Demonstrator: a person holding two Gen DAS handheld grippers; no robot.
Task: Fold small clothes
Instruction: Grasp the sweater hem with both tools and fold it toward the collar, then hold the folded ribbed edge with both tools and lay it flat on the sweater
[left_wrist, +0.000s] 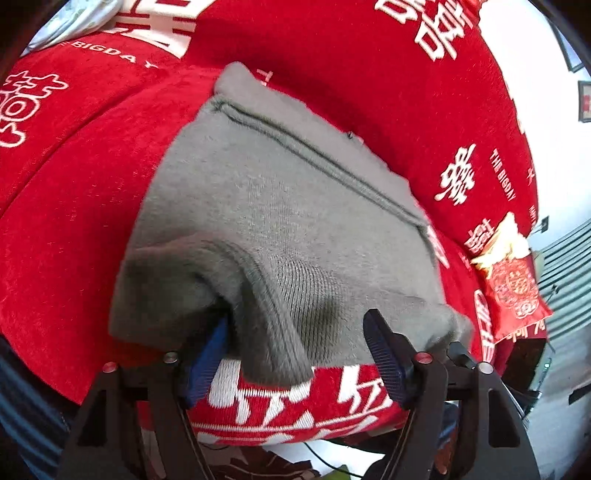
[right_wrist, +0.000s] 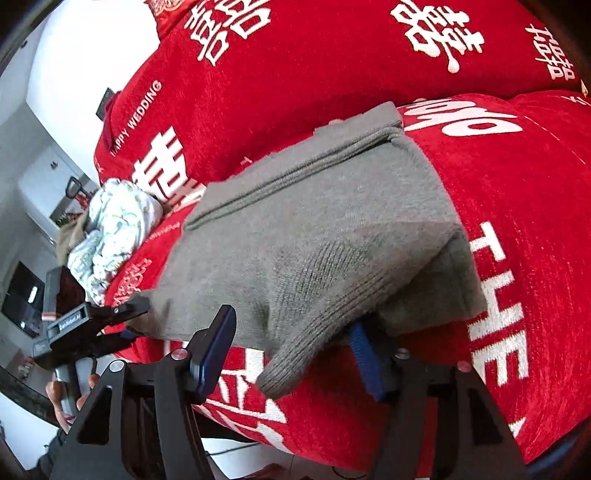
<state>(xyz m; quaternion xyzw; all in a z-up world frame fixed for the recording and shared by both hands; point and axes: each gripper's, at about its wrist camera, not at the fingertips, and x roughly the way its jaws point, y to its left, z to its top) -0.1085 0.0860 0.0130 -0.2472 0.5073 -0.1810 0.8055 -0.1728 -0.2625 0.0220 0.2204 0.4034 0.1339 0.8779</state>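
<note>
**Red wedding cushions against white walls**

We see a sofa (right_wrist: 332, 66) draped in red fabric with white lettering — "HAPPY WEDDING" among it. White walls (left_wrist: 517, 44) stand behind, with framed pictures (left_wrist: 584, 101) — and a pale floor (left_wrist: 554, 435) below.

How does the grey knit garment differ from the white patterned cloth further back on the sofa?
The grey knit garment is plain, thick and ribbed at its hem; the white patterned cloth is thin and printed. The grey one lies folded flat in layers; the white one sits crumpled in a heap. Both rest on the red sofa cover.
</note>
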